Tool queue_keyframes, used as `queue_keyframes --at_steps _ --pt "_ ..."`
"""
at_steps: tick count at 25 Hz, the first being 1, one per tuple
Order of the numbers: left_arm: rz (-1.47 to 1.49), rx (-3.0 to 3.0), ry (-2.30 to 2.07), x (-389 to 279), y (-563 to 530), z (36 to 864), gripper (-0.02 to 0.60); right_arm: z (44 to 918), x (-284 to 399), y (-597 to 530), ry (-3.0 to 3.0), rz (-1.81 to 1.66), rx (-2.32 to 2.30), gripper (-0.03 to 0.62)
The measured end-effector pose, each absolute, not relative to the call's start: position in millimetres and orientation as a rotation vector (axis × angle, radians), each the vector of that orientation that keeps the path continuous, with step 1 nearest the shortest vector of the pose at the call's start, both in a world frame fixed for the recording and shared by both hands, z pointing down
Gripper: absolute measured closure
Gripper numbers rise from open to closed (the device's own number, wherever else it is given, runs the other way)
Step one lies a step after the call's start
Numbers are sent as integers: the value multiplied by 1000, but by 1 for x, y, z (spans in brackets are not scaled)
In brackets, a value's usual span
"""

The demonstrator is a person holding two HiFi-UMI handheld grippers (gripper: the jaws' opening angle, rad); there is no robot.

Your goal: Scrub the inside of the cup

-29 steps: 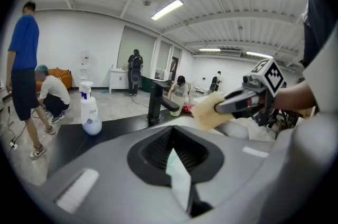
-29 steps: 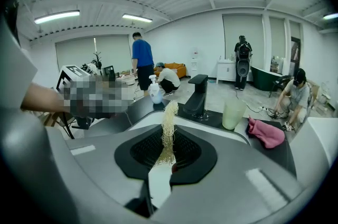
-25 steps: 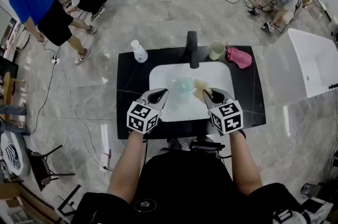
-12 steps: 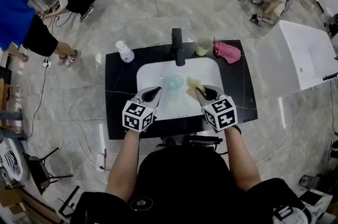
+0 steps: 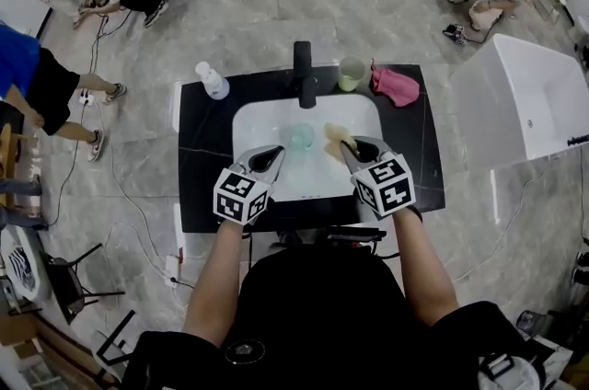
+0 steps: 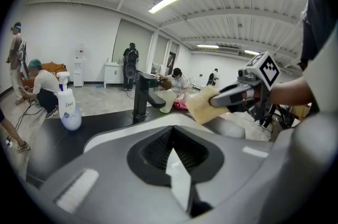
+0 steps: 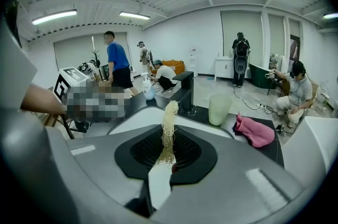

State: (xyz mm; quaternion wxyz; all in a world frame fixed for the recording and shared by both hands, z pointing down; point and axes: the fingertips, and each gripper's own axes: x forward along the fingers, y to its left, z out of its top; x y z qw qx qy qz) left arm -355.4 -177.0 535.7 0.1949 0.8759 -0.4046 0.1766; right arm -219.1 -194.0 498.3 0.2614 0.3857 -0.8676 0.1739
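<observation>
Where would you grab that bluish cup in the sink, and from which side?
Probably the wall just under the rim, from its left and above: the cup seems to stand mouth-up in the basin, no handle visible. The left gripper, shut and empty, is free; the right gripper holds the scrub pad.

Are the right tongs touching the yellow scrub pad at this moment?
Touching. The right gripper view shows the yellow scrub pad standing edge-on between the right tongs, with both jaws closed against it.
</observation>
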Motion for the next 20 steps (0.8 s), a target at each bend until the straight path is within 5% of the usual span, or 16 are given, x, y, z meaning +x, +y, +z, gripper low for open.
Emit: queue_keyframes --at_steps 12,20 --pt "465 2396 -1161 -338 -177 538 578 510 -198 -191 -2361 500 952 551" --pt "628 2381 -1139 -322 -190 557 432 527 -180 -203 -2363 530 858 551"
